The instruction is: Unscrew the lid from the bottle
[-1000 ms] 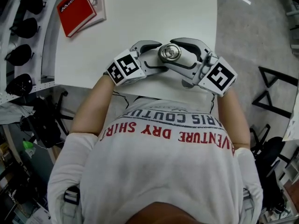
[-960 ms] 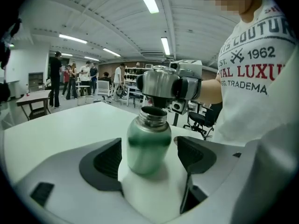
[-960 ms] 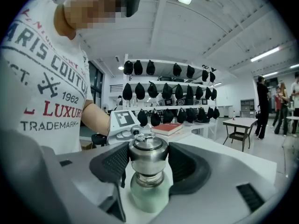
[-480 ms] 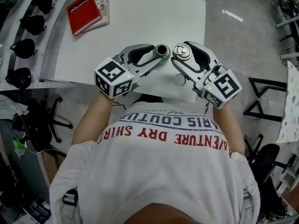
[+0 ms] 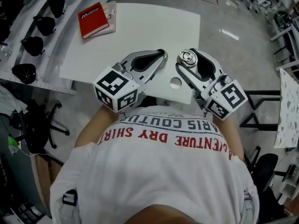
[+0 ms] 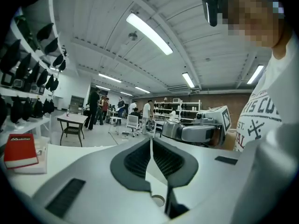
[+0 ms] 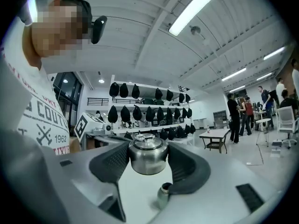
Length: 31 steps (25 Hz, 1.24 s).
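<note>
A silver metal lid (image 5: pixel 187 56) is off the bottle and clamped between my right gripper's (image 5: pixel 187 59) jaws, held in the air; in the right gripper view the lid (image 7: pixel 148 155) fills the gap between the pads. The small metal bottle (image 5: pixel 175 83) stands open on the white table (image 5: pixel 140 27), below and between the two grippers, and shows low in both gripper views (image 7: pixel 163 193) (image 6: pixel 158 200). My left gripper (image 5: pixel 161 55) hangs left of the lid; its jaws have just been closing and now meet with nothing between them (image 6: pixel 150 143).
A red book (image 5: pixel 93 20) lies on a booklet at the table's far left corner. Shelves with dark headsets (image 5: pixel 28 45) run along the left. The table's near edge is right against the person's body. Other people and tables stand far off.
Both grippers rose from the table. The right one lifted the lid off the bottle. The left one let go of the bottle and its jaws closed.
</note>
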Motion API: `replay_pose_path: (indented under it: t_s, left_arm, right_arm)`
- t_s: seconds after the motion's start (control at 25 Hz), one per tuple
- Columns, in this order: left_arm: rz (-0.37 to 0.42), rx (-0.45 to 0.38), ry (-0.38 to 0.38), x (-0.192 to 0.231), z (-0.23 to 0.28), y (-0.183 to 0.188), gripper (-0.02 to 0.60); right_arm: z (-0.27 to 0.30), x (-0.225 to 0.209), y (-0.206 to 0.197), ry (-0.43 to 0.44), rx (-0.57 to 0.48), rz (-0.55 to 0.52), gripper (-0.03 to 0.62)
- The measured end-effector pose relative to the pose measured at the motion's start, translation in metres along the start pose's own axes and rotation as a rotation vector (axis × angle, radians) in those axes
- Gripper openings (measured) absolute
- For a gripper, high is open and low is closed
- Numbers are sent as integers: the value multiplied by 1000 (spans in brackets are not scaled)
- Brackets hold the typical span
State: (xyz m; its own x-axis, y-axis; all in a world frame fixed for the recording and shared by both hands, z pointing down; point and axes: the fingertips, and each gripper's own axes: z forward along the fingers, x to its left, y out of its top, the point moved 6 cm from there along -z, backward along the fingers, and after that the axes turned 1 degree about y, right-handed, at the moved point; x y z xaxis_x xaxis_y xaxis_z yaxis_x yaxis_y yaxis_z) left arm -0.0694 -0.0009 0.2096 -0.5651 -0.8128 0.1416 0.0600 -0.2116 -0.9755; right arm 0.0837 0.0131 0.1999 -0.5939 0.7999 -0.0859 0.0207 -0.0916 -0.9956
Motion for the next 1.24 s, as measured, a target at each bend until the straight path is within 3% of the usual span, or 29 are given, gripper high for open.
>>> replay_pose_path:
  t_s: [0.2, 1.24]
  left_arm:
    - [53, -19, 36, -6, -11, 6, 34]
    - [20, 16, 49, -7, -9, -6, 34]
  right_arm:
    - [3, 13, 10, 45, -20, -2, 259]
    - [3, 8, -2, 30, -28, 20, 259]
